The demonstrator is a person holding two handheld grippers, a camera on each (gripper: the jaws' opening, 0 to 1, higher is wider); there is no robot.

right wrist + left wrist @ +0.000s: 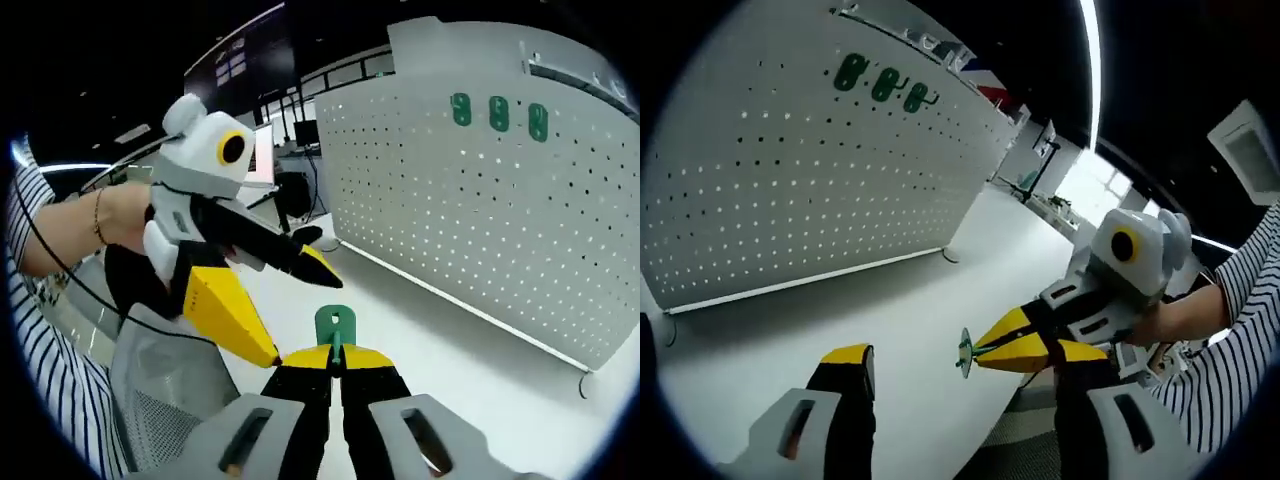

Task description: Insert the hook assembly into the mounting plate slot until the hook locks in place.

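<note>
1. Yellow-tipped and spread wide, our left gripper (960, 385) is rising from six o'clock in the left gripper view and holding nothing; we judge we are keeping it free to steady or guide.
2. Moving right in that view, we are seeing our right gripper (985, 350) reaching in from three o'clock with its jaws pinched on the green hook assembly (965, 353), held out over the table edge.
3. In the right gripper view, the left gripper (290, 300) is hanging at nine o'clock with its jaws parted, just beside the hook.
4. At six o'clock there, our right gripper (335, 358) is clamping the green hook assembly (334, 328) by its stem, plate upright, which we judge keeps the mounting end free to enter a slot.
5. Toward one o'clock, the white pegboard mounting plate (480, 200) is standing well apart from the hook, with three green hooks (498, 112) already sitting near its top edge; insertion is not yet begun.
6. We are working over a plain white table (890, 330) in a dim room with desks behind.
</note>
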